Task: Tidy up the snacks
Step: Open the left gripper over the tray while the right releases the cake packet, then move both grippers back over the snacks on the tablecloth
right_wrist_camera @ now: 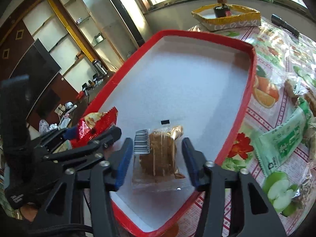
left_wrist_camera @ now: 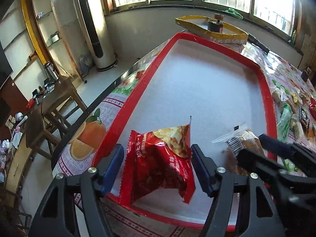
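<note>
The tray [left_wrist_camera: 207, 83] lies on the worktop [left_wrist_camera: 110, 102], its long side running toward twelve o'clock. In the tray's near end, the crisp packet [left_wrist_camera: 160, 162] lies toward nine o'clock and the wrapped cake [right_wrist_camera: 160, 152] toward three o'clock, apart from each other. The left gripper [left_wrist_camera: 156, 164] straddles the crisp packet; the right gripper [right_wrist_camera: 156, 158] straddles the wrapped cake. Outside the tray at three o'clock, a heap of snack packets [right_wrist_camera: 284, 142] lies on the worktop. Beyond the tray's far end, at twelve o'clock, sits a box [right_wrist_camera: 227, 19], with a torch [right_wrist_camera: 285, 25] to its right.
</note>
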The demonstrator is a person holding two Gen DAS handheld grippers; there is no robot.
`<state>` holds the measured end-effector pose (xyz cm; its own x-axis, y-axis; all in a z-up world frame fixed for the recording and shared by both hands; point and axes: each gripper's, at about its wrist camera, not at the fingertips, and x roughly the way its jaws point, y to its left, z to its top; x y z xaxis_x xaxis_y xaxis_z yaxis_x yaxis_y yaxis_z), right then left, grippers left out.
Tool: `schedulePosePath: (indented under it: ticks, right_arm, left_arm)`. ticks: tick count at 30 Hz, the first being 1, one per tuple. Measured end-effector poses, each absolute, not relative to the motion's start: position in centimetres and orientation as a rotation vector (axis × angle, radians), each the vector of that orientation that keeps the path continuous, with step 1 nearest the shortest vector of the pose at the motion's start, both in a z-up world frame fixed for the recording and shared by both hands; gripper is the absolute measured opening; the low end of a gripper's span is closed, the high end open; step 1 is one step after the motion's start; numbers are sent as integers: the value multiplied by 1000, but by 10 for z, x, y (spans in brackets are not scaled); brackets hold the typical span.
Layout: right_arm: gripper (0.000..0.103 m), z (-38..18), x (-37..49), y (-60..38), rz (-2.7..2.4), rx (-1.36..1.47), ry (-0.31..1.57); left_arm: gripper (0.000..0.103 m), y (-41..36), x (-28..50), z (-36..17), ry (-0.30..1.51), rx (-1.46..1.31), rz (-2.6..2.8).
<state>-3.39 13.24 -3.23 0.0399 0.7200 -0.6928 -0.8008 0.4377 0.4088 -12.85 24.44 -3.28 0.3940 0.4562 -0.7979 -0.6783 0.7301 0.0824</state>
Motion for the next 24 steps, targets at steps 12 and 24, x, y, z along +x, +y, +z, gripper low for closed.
schedulePosePath:
  ticks: [12,24]
  right_arm:
    - [74,-10,-10,7,967,55,899]
    - [74,-33,1,-76,797,156,955]
  left_arm:
    - [79,198,-117,-5,852,-221,669]
    - [80,138,-99,-3,875,-143,531]
